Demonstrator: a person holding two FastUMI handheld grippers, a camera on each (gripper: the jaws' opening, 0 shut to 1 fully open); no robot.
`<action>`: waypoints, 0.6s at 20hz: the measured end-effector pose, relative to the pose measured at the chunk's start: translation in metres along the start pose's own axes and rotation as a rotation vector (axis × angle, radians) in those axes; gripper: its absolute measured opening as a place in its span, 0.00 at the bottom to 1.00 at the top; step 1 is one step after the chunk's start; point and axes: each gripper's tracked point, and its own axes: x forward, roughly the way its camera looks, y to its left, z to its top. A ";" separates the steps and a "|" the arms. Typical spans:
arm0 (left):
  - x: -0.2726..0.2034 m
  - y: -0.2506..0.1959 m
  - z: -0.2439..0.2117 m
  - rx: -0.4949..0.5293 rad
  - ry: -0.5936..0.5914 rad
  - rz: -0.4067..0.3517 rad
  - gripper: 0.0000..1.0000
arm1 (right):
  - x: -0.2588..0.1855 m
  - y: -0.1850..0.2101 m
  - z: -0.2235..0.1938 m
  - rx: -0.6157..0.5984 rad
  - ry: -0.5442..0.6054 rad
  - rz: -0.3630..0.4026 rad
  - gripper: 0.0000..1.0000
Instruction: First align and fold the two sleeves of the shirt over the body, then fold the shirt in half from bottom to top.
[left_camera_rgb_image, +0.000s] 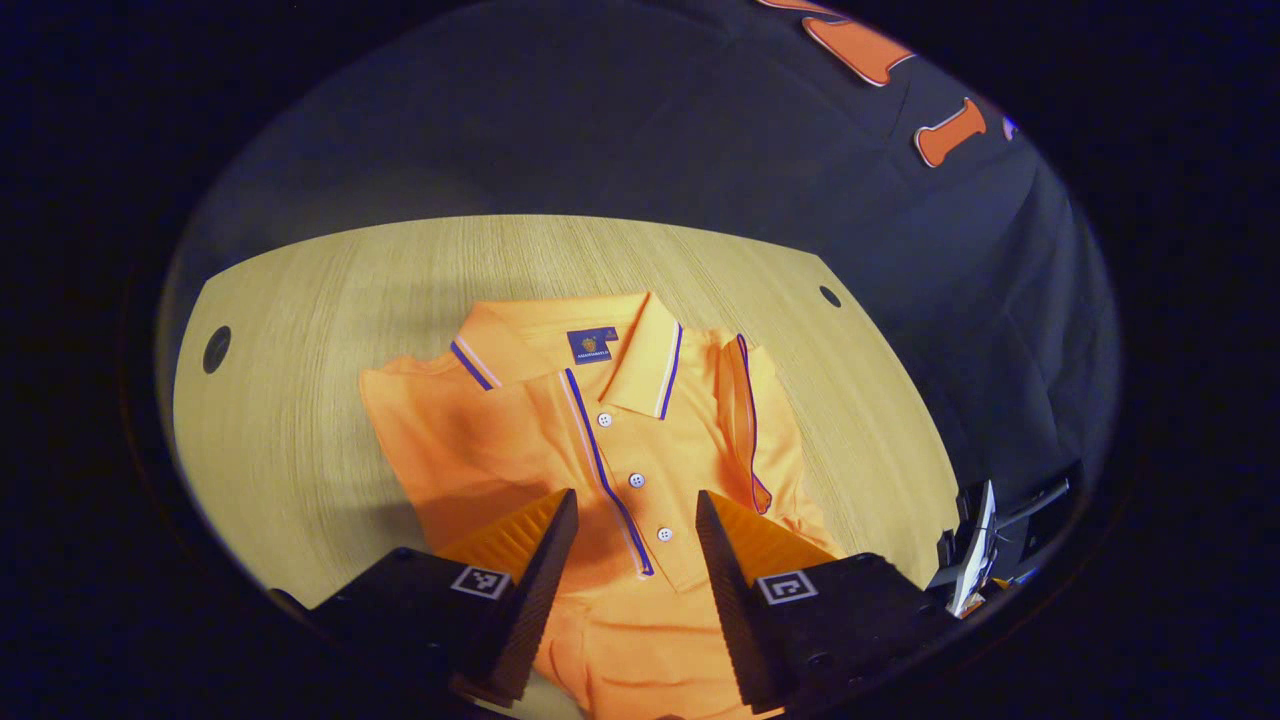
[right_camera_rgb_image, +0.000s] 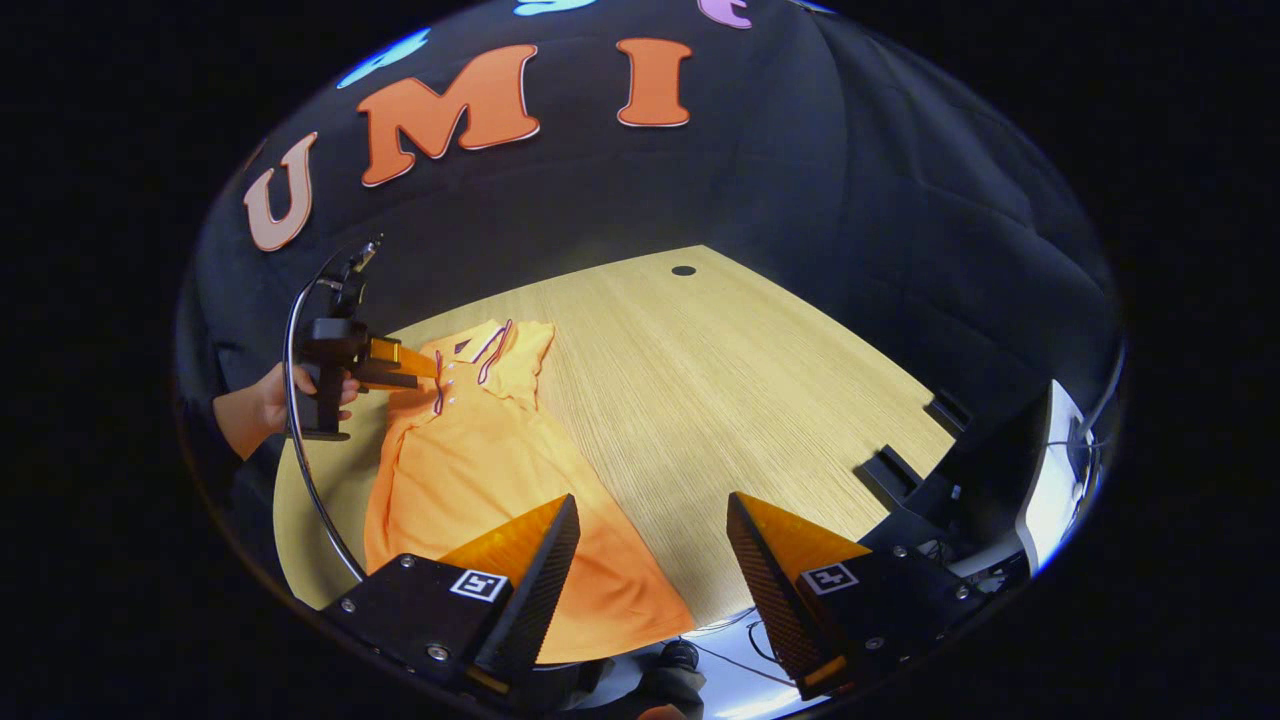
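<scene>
I have the shirt (left_camera_rgb_image: 600, 440) lying face up on the table (left_camera_rgb_image: 300, 330), collar toward the far wall, buttons running down the middle. In the left gripper view one sleeve (left_camera_rgb_image: 745, 420) is already laid in over the body on the side with the striped cuff edge; the other side looks tucked in too, though I cannot tell how neatly it lines up.

My left gripper (left_camera_rgb_image: 632, 570) hangs over the lower end of the button strip with its fingers apart and nothing between them. In the right gripper view I can see it farther off (right_camera_rgb_image: 395, 365), held by a hand (right_camera_rgb_image: 270, 400) near the collar. My right gripper (right_camera_rgb_image: 652, 580) is also spread wide and empty, sitting above the table just beside the hem end of the shirt (right_camera_rgb_image: 470, 480).

My guess is the sleeves are about done and the bottom-to-top fold comes next. The cloth looks like a light, soft knit — it will sag and drag, not hold a shape. I would pinch the two hem corners, one per gripper, taking both layers well in from the edge, lift low and carry them evenly toward the collar — otherwise the folded sleeves could slide out.
</scene>
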 end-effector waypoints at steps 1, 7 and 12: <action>-0.007 0.000 -0.002 -0.005 -0.018 0.010 0.75 | 0.002 -0.001 0.001 -0.013 -0.001 0.013 0.91; -0.072 0.006 -0.026 -0.003 -0.161 0.098 0.97 | 0.014 -0.006 -0.016 -0.087 0.038 0.108 0.91; -0.135 0.000 -0.063 -0.037 -0.275 0.182 0.96 | 0.016 -0.009 -0.034 -0.147 0.065 0.201 0.91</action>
